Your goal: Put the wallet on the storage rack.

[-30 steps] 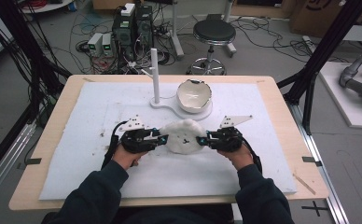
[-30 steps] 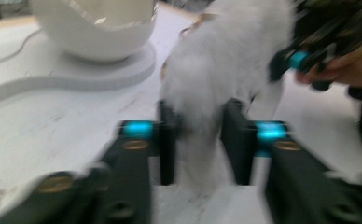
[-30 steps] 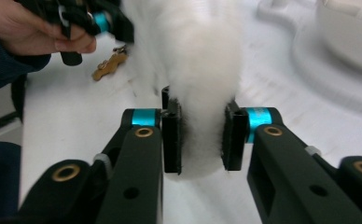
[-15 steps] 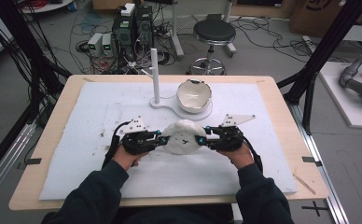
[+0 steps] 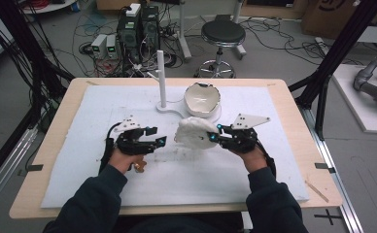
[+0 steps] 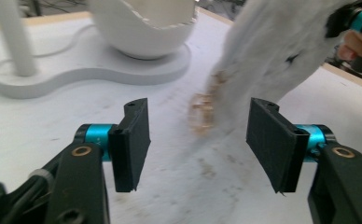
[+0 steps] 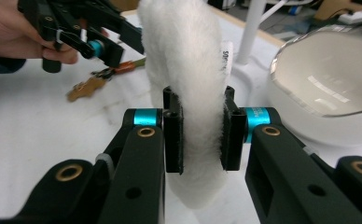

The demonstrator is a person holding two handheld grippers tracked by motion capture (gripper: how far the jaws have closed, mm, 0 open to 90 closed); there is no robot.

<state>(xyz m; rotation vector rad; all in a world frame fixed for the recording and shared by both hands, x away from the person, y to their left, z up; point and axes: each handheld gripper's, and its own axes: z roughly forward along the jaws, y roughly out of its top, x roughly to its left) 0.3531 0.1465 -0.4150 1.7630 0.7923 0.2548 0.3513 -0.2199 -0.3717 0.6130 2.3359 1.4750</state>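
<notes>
Now the right gripper (image 7: pixel 202 135) pinches the fluffy white fur piece (image 7: pixel 188 70) between its jaws, lifted just in front of the white egg-shaped bowl (image 5: pixel 202 99); the left gripper (image 6: pixel 198 140) hangs nearby, jaws spread, holding nothing.

Grey floor, black stool (image 5: pixel 222 34), tangled cables (image 5: pixel 94 29).

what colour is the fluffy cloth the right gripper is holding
White, clearest in the right gripper view, where the fluffy cloth sits pinched between the black fingers.
</notes>
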